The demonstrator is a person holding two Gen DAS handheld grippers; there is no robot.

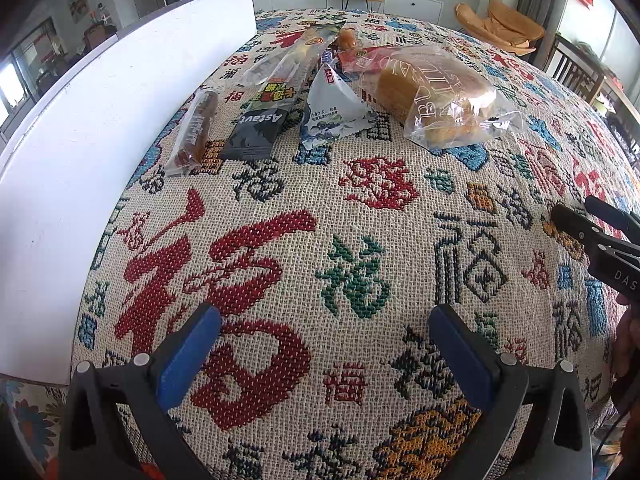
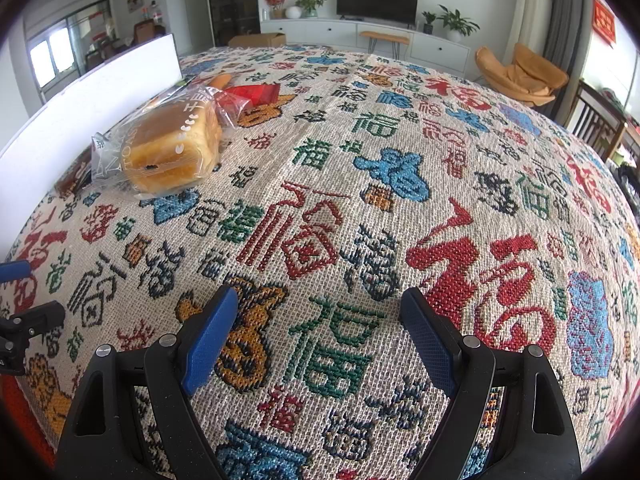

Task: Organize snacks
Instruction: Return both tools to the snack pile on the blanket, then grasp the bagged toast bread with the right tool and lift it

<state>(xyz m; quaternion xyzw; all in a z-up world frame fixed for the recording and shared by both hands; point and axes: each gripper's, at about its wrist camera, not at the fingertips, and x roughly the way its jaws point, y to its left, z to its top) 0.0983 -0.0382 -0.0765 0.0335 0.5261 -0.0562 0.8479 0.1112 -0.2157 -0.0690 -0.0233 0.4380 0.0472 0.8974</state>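
Snacks clustered at far side of desk, beside white board (image 1: 100, 128): bagged bread loaf (image 1: 440, 96), triangular white-blue pouch (image 1: 332, 112), long dark bar wrapper (image 1: 268, 116), clear-wrapped brown stick (image 1: 196, 132), red packet (image 2: 256, 94) behind. Patterned woven cloth (image 1: 360, 208) covers desk. Left gripper (image 1: 324, 352) jaws wide apart, empty, over bare cloth. Right gripper (image 2: 318, 332) likewise wide, empty.

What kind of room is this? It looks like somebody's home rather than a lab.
Most likely a living room in a home. A television stands on a long white cabinet with potted plants, an orange lounge chair sits by the curtains, and packaged snacks such as a bagged bread loaf lie on a patterned tablecloth.
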